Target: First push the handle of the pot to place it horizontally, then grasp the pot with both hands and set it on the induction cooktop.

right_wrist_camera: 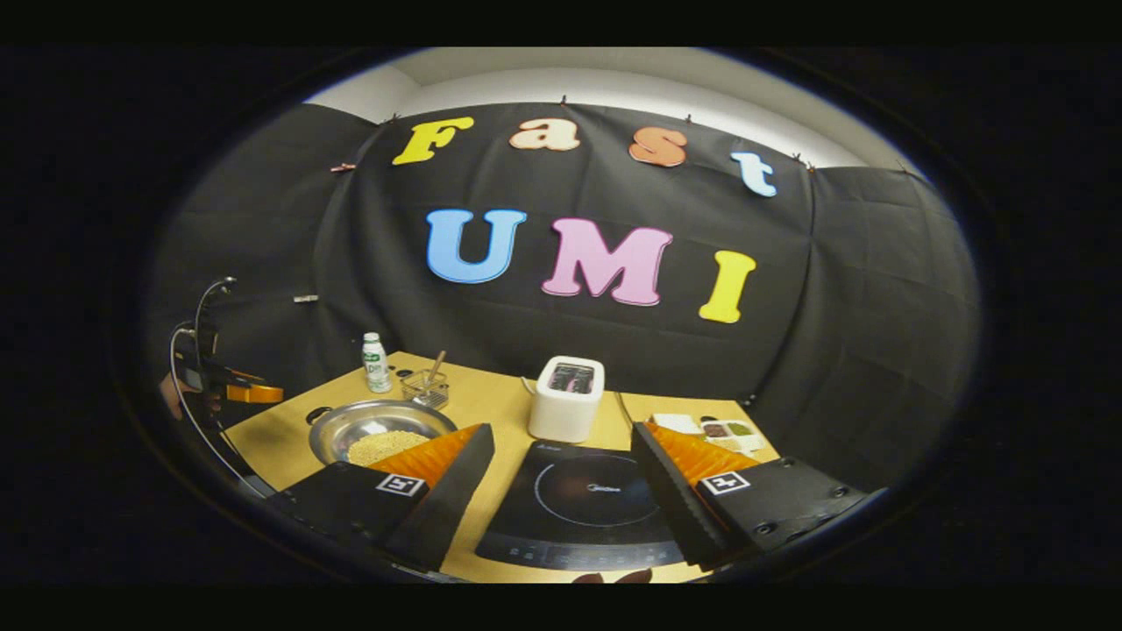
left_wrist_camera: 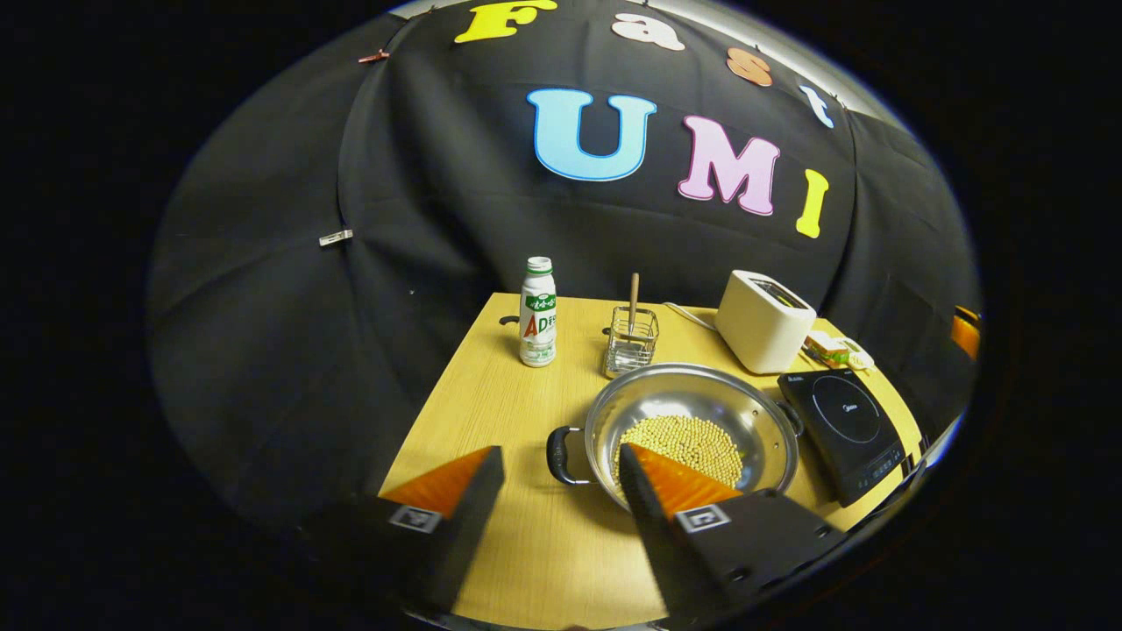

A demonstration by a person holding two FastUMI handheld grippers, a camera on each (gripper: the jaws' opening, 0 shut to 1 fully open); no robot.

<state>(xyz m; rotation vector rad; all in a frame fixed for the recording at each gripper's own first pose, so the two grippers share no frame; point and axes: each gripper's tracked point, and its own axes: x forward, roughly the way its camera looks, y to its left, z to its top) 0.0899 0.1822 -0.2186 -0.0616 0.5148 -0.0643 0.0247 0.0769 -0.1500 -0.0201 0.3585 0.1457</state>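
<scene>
Bare table [left_wrist_camera: 491, 386] lay left of my pot [left_wrist_camera: 692, 421]; bottle [left_wrist_camera: 538, 312], wire holder [left_wrist_camera: 631, 340] and toaster [left_wrist_camera: 764, 320] crowded behind it.

Left gripper [left_wrist_camera: 561, 460] and right gripper [right_wrist_camera: 563, 438] hover, fingers spread apart.

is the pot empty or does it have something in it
Not empty: the pot holds a layer of pale round beans covering part of its bottom, with bare metal showing around them.

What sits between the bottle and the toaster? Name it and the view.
A wire holder with a wooden stick, between bottle and toaster, in the left gripper view.
</scene>
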